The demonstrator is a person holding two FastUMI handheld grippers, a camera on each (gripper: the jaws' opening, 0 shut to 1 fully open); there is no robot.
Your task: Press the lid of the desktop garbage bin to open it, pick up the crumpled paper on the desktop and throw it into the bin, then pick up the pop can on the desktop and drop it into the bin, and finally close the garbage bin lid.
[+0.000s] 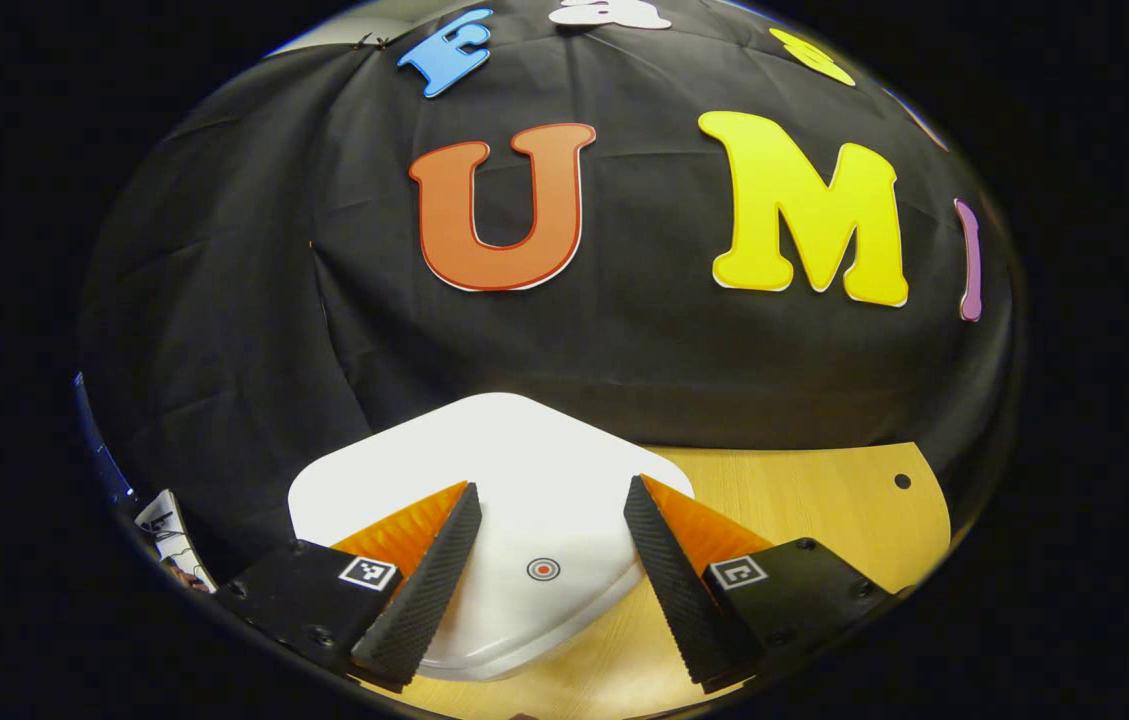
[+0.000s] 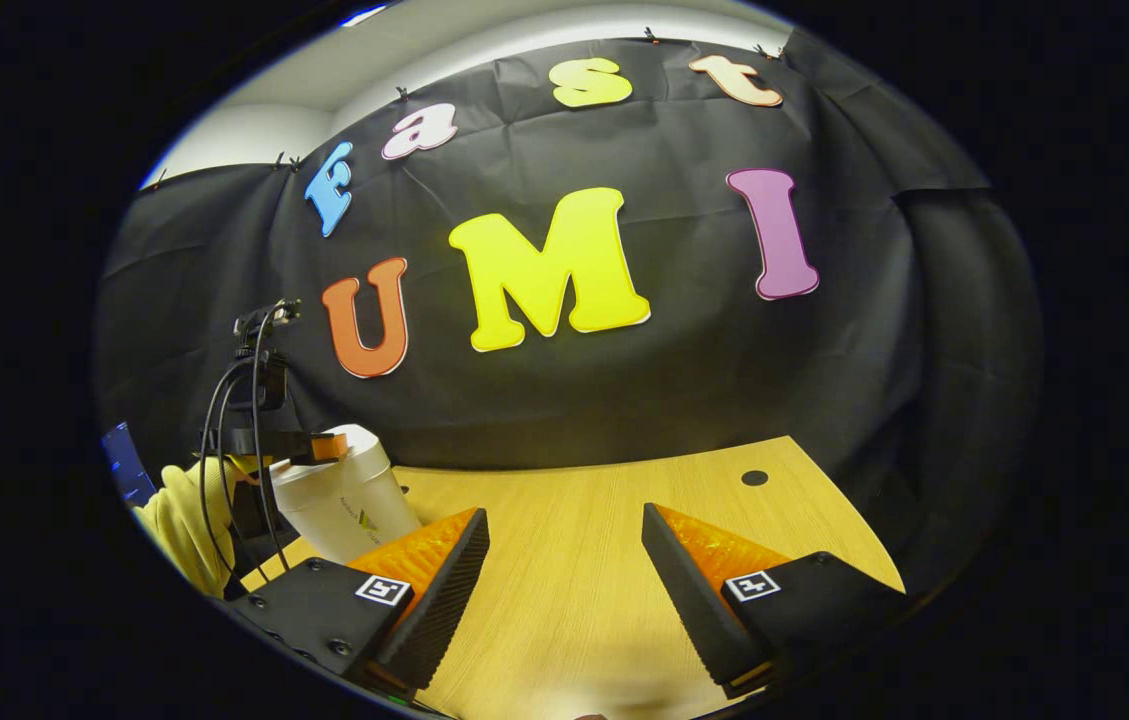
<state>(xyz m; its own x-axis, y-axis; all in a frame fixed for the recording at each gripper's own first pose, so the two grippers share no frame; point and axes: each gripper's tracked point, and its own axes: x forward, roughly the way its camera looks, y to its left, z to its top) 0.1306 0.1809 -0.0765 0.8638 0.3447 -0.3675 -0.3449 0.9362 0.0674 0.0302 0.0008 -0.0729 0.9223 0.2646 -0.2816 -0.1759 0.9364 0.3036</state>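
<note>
The white garbage bin's lid point(image 1: 524, 450) lies flat under my left gripper point(image 1: 553, 485), with a small red ring mark point(image 1: 543, 569) between the fingers. That gripper is open and hovers just over the lid; contact cannot be told. In the right gripper view the bin point(image 2: 344, 510) stands at the left on the wooden table point(image 2: 584, 560), the left gripper point(image 2: 324, 447) sits at its top, and a hand in a yellow sleeve point(image 2: 184, 520) holds it. My right gripper point(image 2: 564, 510) is open above bare wood, right of the bin.
A small white printed thing point(image 1: 164, 530) shows at the far left edge; what it is cannot be told. The table has a dark round hole point(image 2: 754, 478) near its back right corner. Black cloth walls stand close behind the table.
</note>
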